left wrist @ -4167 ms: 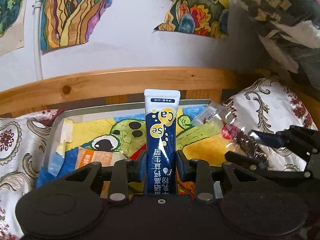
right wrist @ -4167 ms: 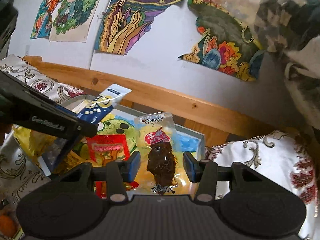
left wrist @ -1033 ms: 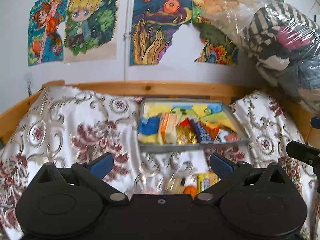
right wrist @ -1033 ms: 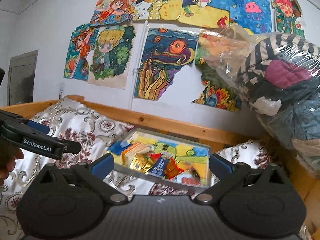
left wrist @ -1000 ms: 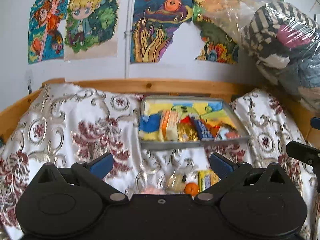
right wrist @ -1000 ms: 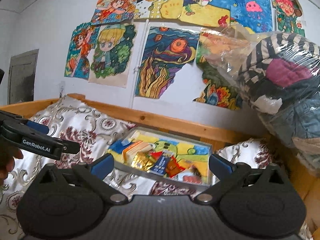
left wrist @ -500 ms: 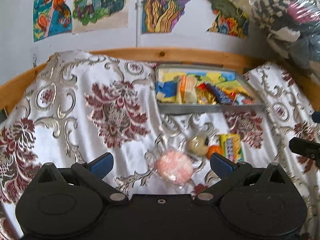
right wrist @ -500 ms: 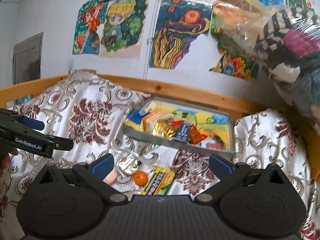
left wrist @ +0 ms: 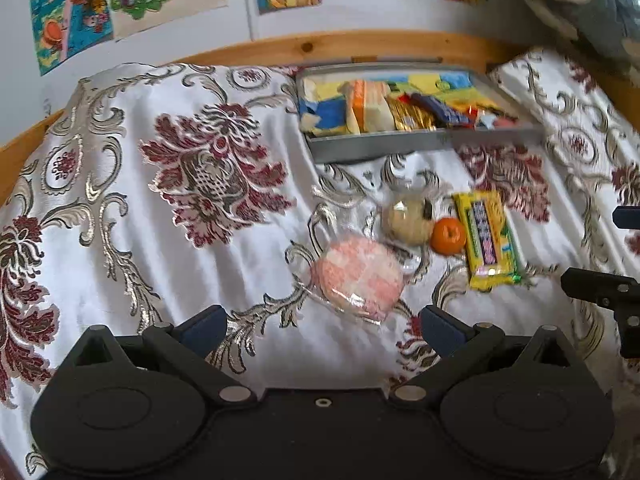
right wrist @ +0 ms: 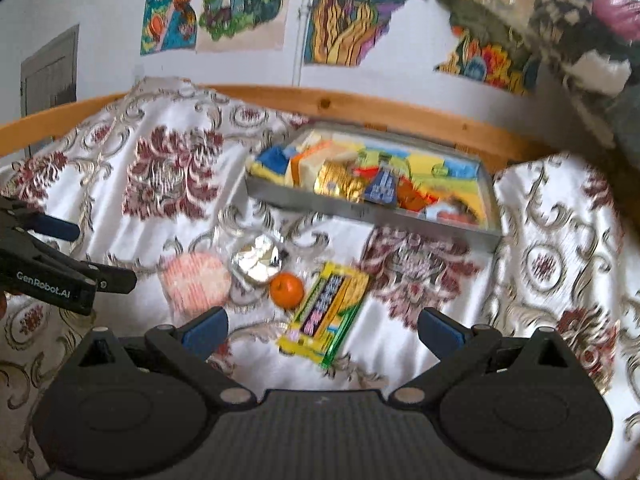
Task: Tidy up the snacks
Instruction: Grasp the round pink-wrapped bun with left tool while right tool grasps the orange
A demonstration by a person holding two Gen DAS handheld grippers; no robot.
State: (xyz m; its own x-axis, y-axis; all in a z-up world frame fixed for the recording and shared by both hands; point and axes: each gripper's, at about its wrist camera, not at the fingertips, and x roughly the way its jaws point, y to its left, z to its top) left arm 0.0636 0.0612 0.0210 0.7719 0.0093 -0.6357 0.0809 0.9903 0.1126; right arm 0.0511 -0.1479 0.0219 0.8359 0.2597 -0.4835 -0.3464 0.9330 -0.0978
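- On the bed, a white cloth [left wrist: 168, 248] with dark red floral patterns covers the whole surface, bordered at the far side by a wooden rail [left wrist: 360, 46] under a wall of coloured drawings [right wrist: 352, 12].
- A grey tray [left wrist: 380, 146] sits at the far edge of the cloth, just before the rail, and already holds a row of snacks: an orange-and-cream packet [left wrist: 366, 106], a gold foil packet [right wrist: 340, 184] and a blue stick pack [right wrist: 382, 188], with red wrappers beside them.
- Four snacks lie loose on the cloth, nearer than the tray: a pink round snack in clear wrap [left wrist: 356, 276], a pale round snack in clear wrap [left wrist: 406, 220], a yellow bar pack [left wrist: 488, 236] and a small orange fruit [left wrist: 448, 236], which touches the pale snack and lies just beside the bar.
- The step in hand looks like the reach for the next loose snacks, since part of the lot is in the tray and these four are not.
- The left gripper [left wrist: 320, 326] hovers tilted down over the cloth with its jaws spread wide and nothing between them; the pink snack lies just ahead of it, so the next move probably calls for a descent and a gentle close across its crinkly wrap.
- The right gripper [right wrist: 322, 326] is likewise spread wide and empty, tilted down, with the yellow bar pack lying between its fingertips in view; it likely needs to lower and pinch across the bar's narrow width.
- In the right wrist view the left gripper shows at the left edge, with part of a hand [right wrist: 3, 302] behind it.
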